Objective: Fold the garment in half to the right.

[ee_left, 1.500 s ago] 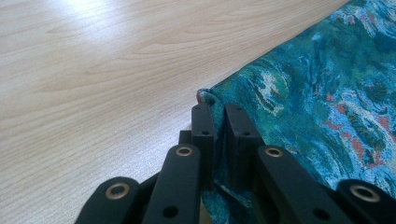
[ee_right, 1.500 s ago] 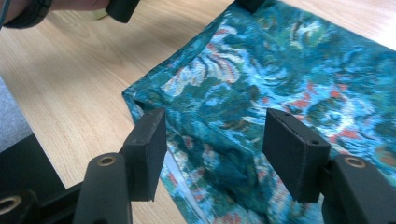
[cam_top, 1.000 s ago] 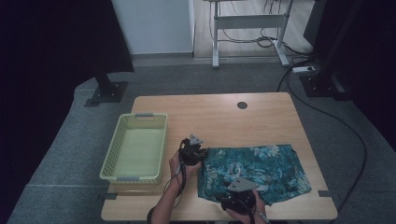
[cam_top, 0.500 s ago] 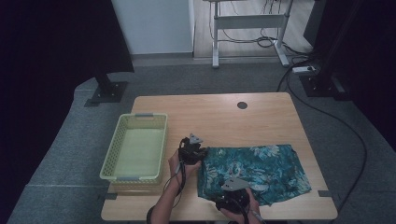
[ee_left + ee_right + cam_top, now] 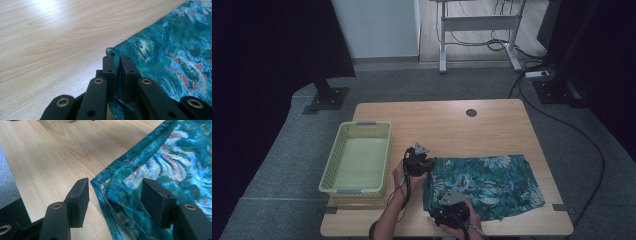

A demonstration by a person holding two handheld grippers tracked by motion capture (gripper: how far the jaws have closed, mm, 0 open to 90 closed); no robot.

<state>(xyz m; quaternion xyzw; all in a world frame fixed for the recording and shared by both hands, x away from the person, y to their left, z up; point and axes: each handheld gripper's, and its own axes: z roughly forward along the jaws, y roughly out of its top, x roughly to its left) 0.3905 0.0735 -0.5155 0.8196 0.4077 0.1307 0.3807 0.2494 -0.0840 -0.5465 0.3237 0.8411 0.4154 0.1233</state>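
Observation:
A teal patterned cloth (image 5: pixel 484 185) lies spread on the right half of the wooden table. My left gripper (image 5: pixel 426 163) sits at the cloth's far left corner. In the left gripper view that gripper (image 5: pixel 117 62) is shut on the cloth (image 5: pixel 175 50), whose edge is pinched between the two jaws. My right gripper (image 5: pixel 437 215) is at the cloth's near left corner by the table's front edge. In the right gripper view it (image 5: pixel 113 192) stands open, its jaws on either side of the folded corner of the cloth (image 5: pixel 160 162).
A pale green basket (image 5: pixel 357 157) stands on the left part of the table (image 5: pixel 452 125). A round cable hole (image 5: pixel 471 113) is at the back. Bare wood lies behind the cloth. Cables and desk legs are on the floor beyond.
My right gripper has slid a little left and toward the front edge, onto the cloth's near left corner. The left gripper has stayed at the far left corner.

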